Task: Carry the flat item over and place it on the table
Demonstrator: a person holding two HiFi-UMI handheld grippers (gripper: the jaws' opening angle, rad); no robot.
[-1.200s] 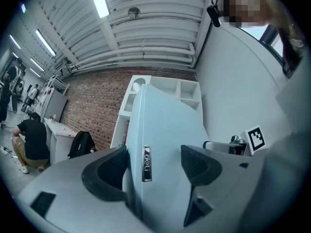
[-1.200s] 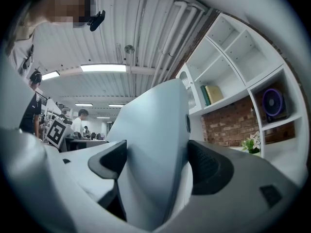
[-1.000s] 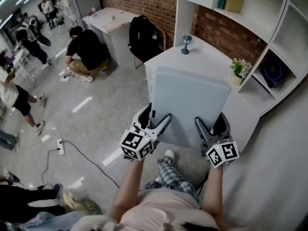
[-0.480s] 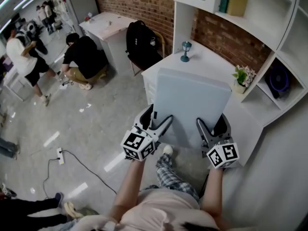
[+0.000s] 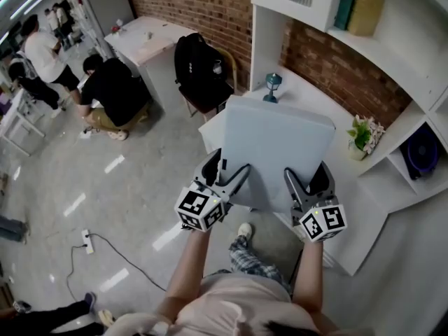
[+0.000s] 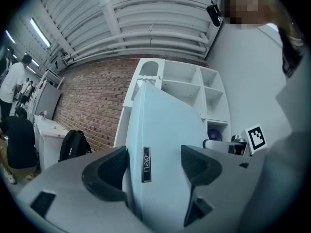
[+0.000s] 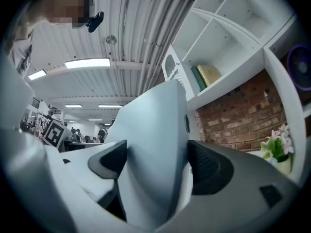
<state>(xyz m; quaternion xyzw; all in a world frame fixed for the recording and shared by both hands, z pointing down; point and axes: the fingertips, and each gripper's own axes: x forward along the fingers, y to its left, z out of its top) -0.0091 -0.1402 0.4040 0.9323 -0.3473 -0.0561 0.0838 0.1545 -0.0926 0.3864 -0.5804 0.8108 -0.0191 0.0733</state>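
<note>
Both grippers grip the near edge of the pale grey-blue flat panel [image 5: 276,149]. The left gripper [image 5: 227,168] holds its 7 o'clock corner and the right gripper [image 5: 308,177] its 5 o'clock corner. The panel is held roughly level over the white table [image 5: 364,212], with its length running 6 to 12. At 3 o'clock a shelf cubby [image 5: 393,161] holds a round purple object [image 5: 421,149], and beside it a white pot [image 5: 358,150] holds a small plant [image 5: 365,127].

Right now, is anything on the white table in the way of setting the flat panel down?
Nothing clearly blocks it. The flat panel hangs over the white table; a small teal lamp stands past its far edge and a potted plant to its right. The tabletop beneath the panel is hidden.
</note>
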